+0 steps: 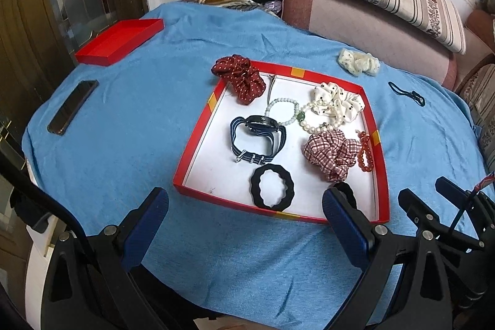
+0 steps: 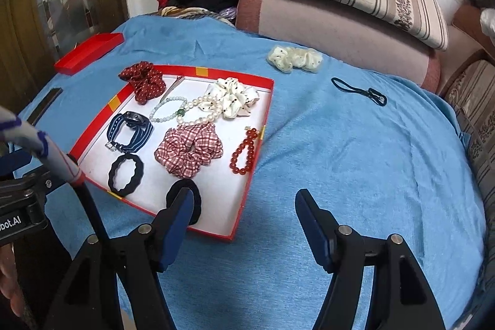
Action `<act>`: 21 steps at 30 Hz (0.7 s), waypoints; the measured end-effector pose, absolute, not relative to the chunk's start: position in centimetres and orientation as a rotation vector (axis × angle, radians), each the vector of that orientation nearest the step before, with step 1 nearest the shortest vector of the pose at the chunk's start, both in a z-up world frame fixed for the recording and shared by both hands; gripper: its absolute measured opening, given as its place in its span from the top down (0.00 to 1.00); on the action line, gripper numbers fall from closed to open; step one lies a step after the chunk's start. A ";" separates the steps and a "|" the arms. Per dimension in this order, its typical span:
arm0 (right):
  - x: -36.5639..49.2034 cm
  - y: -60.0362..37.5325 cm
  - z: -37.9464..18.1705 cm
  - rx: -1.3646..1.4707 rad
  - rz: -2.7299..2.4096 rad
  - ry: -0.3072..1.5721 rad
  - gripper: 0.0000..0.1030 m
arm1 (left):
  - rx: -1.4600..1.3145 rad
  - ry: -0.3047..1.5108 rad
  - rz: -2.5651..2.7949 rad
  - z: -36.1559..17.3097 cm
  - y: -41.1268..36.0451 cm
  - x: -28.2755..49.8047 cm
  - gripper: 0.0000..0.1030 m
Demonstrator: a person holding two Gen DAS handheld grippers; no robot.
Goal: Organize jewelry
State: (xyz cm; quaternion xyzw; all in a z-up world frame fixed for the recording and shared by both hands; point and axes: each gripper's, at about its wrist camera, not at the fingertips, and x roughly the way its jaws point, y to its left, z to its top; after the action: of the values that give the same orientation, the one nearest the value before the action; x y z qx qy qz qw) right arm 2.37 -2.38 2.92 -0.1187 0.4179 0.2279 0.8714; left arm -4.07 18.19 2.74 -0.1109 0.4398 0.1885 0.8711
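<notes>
Over the blue cloth (image 1: 123,144), the left gripper (image 1: 244,206) and right gripper (image 2: 244,212) both hang spread wide and hold nothing, the left before the near rim of the red tray (image 1: 198,132), the right by its near right corner. Inside the tray lie a wavy black band (image 1: 272,187), a watch (image 1: 258,138), a checked scrunchie (image 1: 331,152), red beads (image 1: 365,152), pearls (image 1: 312,121), a white bead bracelet (image 1: 283,112) and a spotted white scrunchie (image 1: 337,101), while a dotted red scrunchie (image 1: 239,76) drapes over the far left rim. Farther out on the cloth rest a cream scrunchie (image 1: 359,62), a thin dark tie (image 1: 406,93), a phone (image 1: 72,107) and a red lid (image 1: 119,40).
</notes>
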 end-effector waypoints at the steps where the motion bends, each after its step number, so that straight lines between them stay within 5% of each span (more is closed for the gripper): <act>1: 2.3 -2.2 2.9 -0.253 0.477 0.874 0.30 | -0.236 0.921 0.397 2.6 18.4 -4.1 0.04; 21: 2.5 0.2 1.9 -0.264 0.469 0.910 0.29 | -0.290 0.959 0.411 1.0 20.6 -4.0 0.04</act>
State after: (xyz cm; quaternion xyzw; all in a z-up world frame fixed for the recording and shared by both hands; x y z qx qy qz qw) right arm 2.47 0.19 1.92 -0.1258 0.4340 0.2236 0.8636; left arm -4.03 20.63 1.04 -0.1383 0.4563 0.1956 0.8570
